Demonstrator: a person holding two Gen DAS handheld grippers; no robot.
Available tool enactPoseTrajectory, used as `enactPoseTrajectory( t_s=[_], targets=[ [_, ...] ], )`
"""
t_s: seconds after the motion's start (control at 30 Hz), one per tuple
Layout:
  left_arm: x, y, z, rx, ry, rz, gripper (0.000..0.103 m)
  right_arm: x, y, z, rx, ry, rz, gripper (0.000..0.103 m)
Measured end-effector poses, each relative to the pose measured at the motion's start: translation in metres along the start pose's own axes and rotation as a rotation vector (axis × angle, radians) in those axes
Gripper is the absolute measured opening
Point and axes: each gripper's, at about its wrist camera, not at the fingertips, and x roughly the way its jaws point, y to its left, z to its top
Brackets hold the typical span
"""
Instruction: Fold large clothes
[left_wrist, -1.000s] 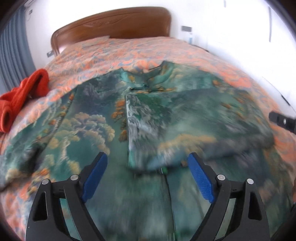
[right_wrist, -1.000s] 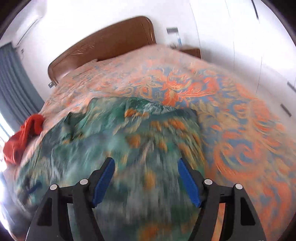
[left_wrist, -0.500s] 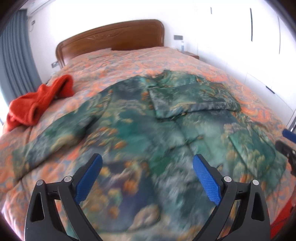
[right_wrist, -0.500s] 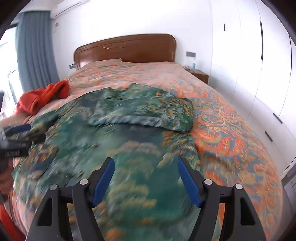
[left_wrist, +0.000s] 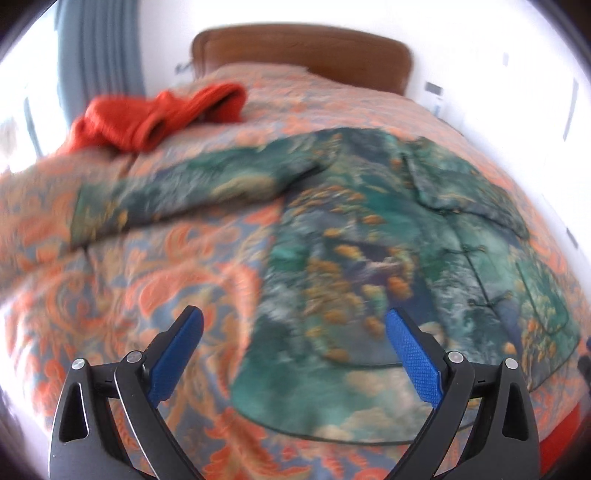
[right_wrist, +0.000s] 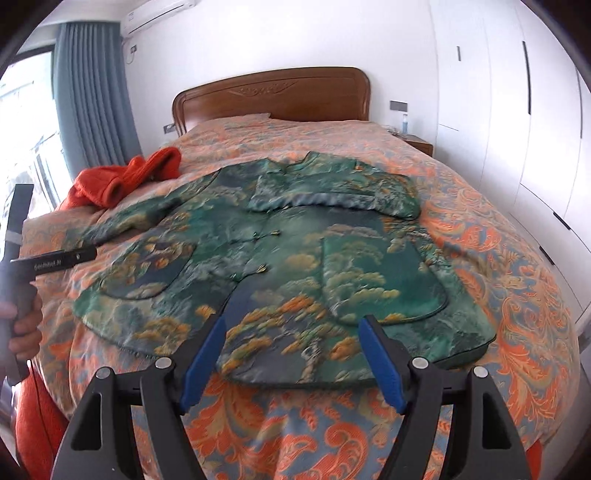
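A large green jacket (right_wrist: 280, 258) with a gold and orange landscape print lies flat, front up, on the bed. Its right sleeve (right_wrist: 332, 192) is folded across the chest. Its left sleeve (left_wrist: 177, 192) stretches out to the left. My left gripper (left_wrist: 293, 325) is open and empty, above the bedspread at the jacket's left hem (left_wrist: 295, 398). My right gripper (right_wrist: 291, 332) is open and empty, above the jacket's near hem. The left gripper's body (right_wrist: 48, 258) shows at the left of the right wrist view.
The bed has an orange and blue patterned bedspread (right_wrist: 517, 295) and a wooden headboard (right_wrist: 273, 96). A red knitted garment (right_wrist: 122, 177) lies at the bed's left side. White wardrobe doors (right_wrist: 517, 110) stand to the right. A grey curtain (right_wrist: 92, 92) hangs at the left.
Both grippers have pulled back toward the foot of the bed. The left one has swung left, toward the outstretched sleeve. The right sleeve stays folded on the chest.
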Motion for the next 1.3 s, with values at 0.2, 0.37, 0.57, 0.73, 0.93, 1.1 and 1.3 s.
enactPoseTrajectory(
  t_s=[0.2,0.37,0.57,0.73,0.93,1.1,1.3],
  targets=[
    [0.030,0.052,0.006,-0.179,0.078,-0.140,0.099,-0.005,-0.002,-0.001,0.001,-0.001,-0.017,0.076],
    [0.054,0.110,0.038,-0.388,0.040,-0.147,0.099,-0.008,-0.006,0.002,0.010,0.001,-0.015,0.076],
    [0.099,0.189,0.074,-0.613,0.011,-0.021,0.099,-0.007,-0.006,-0.003,0.011,0.028,-0.021,0.076],
    [0.130,0.222,0.083,-0.693,0.049,0.101,0.099,0.001,0.000,-0.012,0.021,0.076,-0.010,0.076],
    [0.142,0.235,0.092,-0.742,0.031,0.184,0.066,0.010,0.019,-0.018,-0.014,0.111,0.021,0.076],
    [0.133,0.233,0.109,-0.685,-0.001,0.226,0.011,0.020,0.032,-0.022,-0.019,0.148,0.060,0.076],
    [0.086,0.169,0.151,-0.429,-0.137,0.306,0.009,0.020,0.036,-0.026,0.007,0.141,0.096,0.076]
  ],
)
